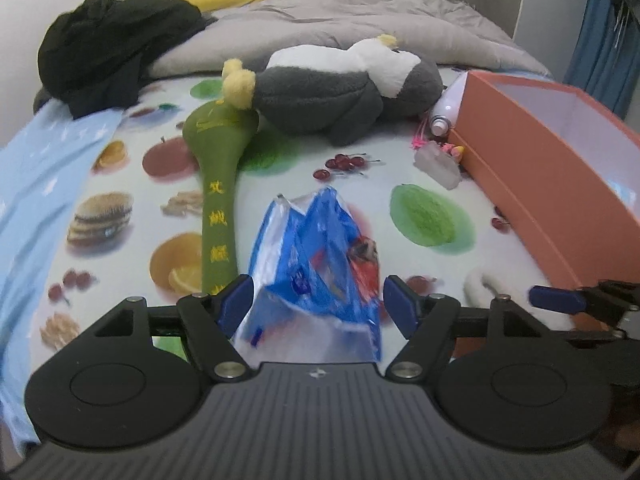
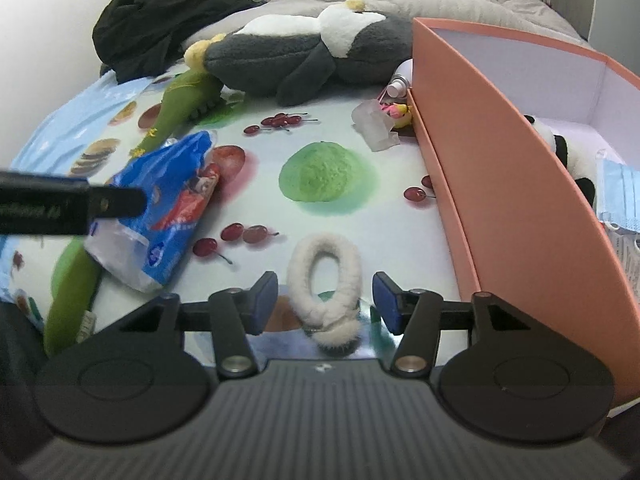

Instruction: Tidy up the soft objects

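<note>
A bed covered by a fruit-print sheet (image 2: 340,92) holds an open orange box (image 2: 500,184) along one side. The left gripper (image 1: 318,300) has its jaws apart around a blue plastic tissue pack (image 1: 316,264), pads not pressing it. Nearer the box, the right gripper (image 2: 325,300) stands apart around a fluffy white hair tie (image 2: 324,276) lying on the sheet. Beyond the box's far corner lies a grey-and-white plush penguin (image 2: 304,52). A panda toy (image 2: 568,152) sits inside the box.

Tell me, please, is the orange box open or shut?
Open: the orange box has no lid, and a panda toy shows inside.
</note>
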A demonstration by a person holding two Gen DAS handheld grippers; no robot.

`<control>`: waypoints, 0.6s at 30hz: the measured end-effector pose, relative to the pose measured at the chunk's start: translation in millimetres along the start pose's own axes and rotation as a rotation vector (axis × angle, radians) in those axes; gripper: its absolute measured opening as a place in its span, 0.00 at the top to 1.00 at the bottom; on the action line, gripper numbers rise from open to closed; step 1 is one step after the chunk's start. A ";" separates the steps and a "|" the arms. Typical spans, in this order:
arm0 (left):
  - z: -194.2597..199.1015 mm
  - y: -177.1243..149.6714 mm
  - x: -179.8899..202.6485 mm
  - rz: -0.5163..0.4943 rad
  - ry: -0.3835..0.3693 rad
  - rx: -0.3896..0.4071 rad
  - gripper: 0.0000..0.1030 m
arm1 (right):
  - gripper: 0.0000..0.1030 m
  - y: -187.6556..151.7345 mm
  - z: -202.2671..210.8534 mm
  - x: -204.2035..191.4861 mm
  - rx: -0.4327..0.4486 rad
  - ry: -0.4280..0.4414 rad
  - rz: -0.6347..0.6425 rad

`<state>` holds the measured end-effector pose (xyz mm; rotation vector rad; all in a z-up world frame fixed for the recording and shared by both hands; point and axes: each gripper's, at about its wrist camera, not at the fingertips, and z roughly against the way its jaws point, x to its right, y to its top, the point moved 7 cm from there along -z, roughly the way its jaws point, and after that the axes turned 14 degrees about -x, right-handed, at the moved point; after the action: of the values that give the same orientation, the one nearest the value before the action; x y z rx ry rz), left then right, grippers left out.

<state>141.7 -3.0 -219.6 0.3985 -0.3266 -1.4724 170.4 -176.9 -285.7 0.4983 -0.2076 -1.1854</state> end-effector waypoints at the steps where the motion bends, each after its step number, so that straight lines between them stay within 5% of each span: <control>1: -2.2 2.4 0.9 -0.014 0.004 0.003 0.26 | 0.46 -0.5 -0.6 0.0 0.004 0.000 0.002; 10: -26.6 10.3 1.8 -0.041 0.032 -0.016 0.26 | 0.49 -6.2 -13.0 -10.6 -0.037 0.012 0.063; 18: -36.6 11.4 2.7 -0.063 0.059 -0.024 0.29 | 0.77 -5.2 -13.3 -8.4 -0.036 -0.026 0.066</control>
<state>168.5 -2.8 -247.2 0.4360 -0.2511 -1.5216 168.4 -167.2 -298.9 0.4417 -0.2234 -1.1294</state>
